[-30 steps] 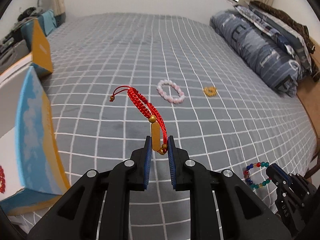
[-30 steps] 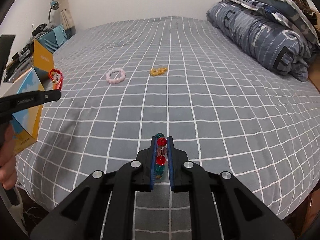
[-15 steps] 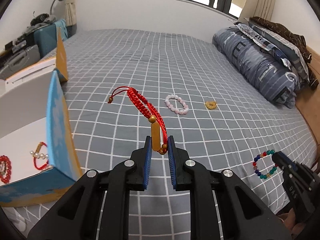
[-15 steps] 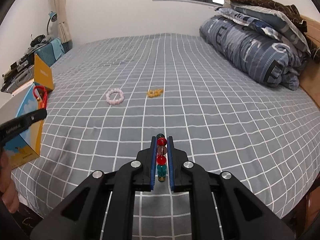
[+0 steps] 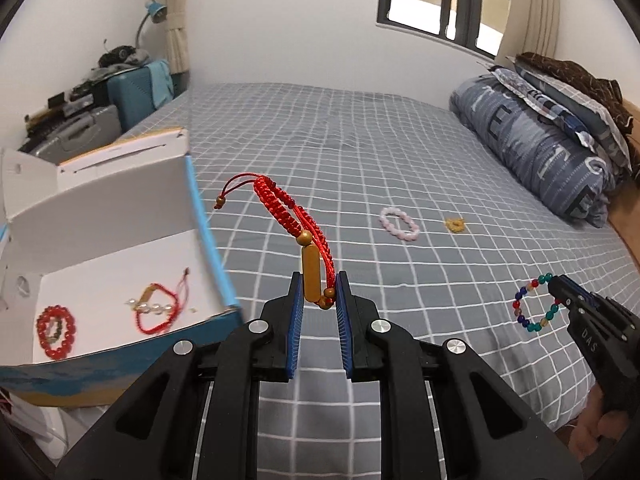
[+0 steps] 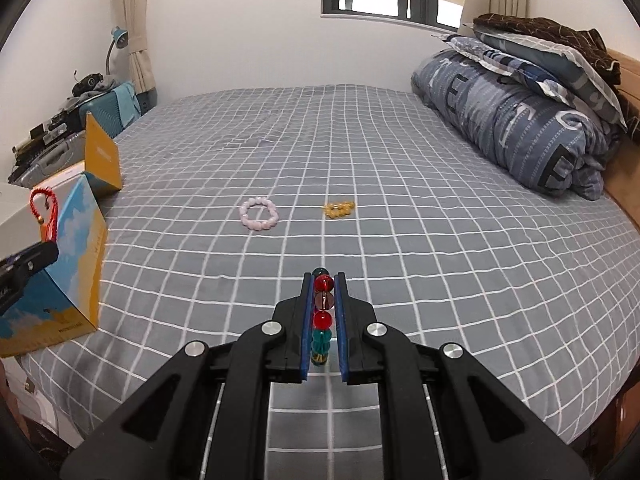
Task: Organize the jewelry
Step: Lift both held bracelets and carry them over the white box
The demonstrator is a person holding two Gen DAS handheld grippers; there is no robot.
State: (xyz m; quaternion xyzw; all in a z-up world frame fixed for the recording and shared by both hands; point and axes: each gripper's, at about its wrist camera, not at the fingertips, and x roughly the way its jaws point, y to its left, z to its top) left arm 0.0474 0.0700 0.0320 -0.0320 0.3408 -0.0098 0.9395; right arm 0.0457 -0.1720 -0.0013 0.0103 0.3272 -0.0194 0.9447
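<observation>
A bed [image 6: 400, 200] in a grey white-checked sheet is carrying a pink bead bracelet [image 6: 259, 214] and a yellow bead bracelet [image 6: 339, 210] mid-bed, well apart from every edge; a folded blue duvet [image 6: 516, 128] is lying along its right edge, and an open box [image 5: 132, 264] is sitting at the left edge.

A matt grey checked cloth is seen on the bed [image 6: 400, 200]. The red bracelet [image 5: 292, 212] is woven from cord, with glossy gold beads. Glossy, glass-like beads form the multicoloured bracelet [image 6: 322, 312]. The box [image 5: 120, 216] is made of matt cardboard.

Both wrist views look along their fingers — sharing the bed [image 5: 360, 152].
</observation>
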